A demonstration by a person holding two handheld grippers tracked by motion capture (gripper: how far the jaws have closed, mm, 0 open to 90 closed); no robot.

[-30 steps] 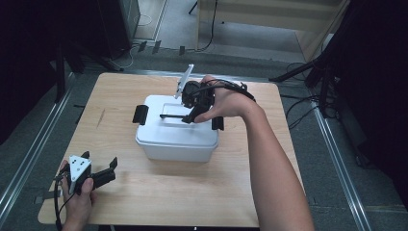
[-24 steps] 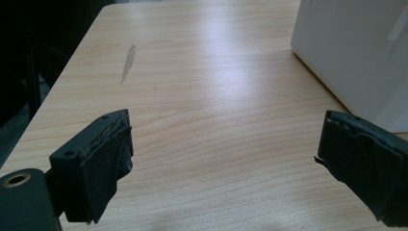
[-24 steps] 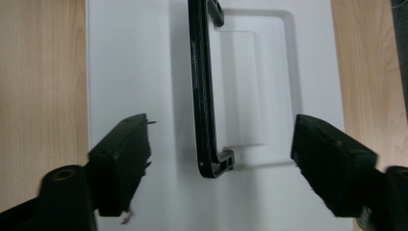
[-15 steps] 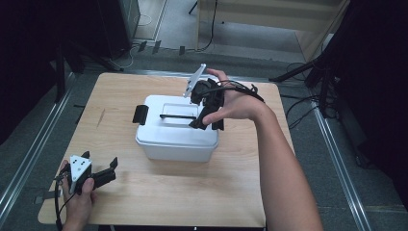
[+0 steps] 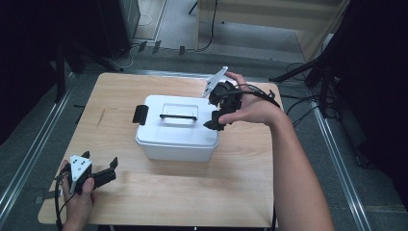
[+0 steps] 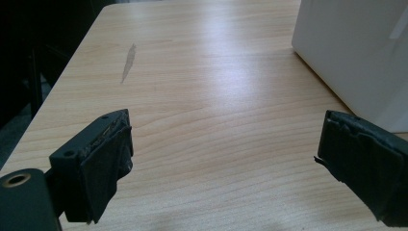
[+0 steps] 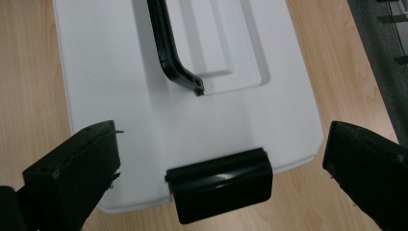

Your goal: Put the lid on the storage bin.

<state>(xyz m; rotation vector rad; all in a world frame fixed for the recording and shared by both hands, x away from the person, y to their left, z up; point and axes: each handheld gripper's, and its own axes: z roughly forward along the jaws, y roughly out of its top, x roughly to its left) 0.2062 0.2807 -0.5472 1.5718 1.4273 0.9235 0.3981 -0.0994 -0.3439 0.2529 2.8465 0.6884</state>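
Observation:
A white lidded box [image 5: 175,132] sits mid-table, with a black handle [image 5: 178,116] on its lid and a black latch [image 5: 140,114] at its left end. My right gripper [image 5: 215,120] hovers over the box's right end. Its jaws have just been opening and stand open. In the right gripper view the right gripper [image 7: 221,130] straddles the right latch [image 7: 220,187] without touching it, and the handle [image 7: 168,43] lies beyond. My left gripper [image 5: 111,169] rests open at the table's front left. In the left gripper view the left gripper [image 6: 223,163] has only bare wood between its jaws.
The wooden table [image 5: 231,192] has free room in front of the box and to its left. A corner of the box [image 6: 356,53] stands to the right ahead of the left gripper. Cables and stands lie on the floor beyond the far edge.
My right gripper has moved right, from the handle's right end to the box's right edge, and its jaws have widened. The left gripper has stayed put.

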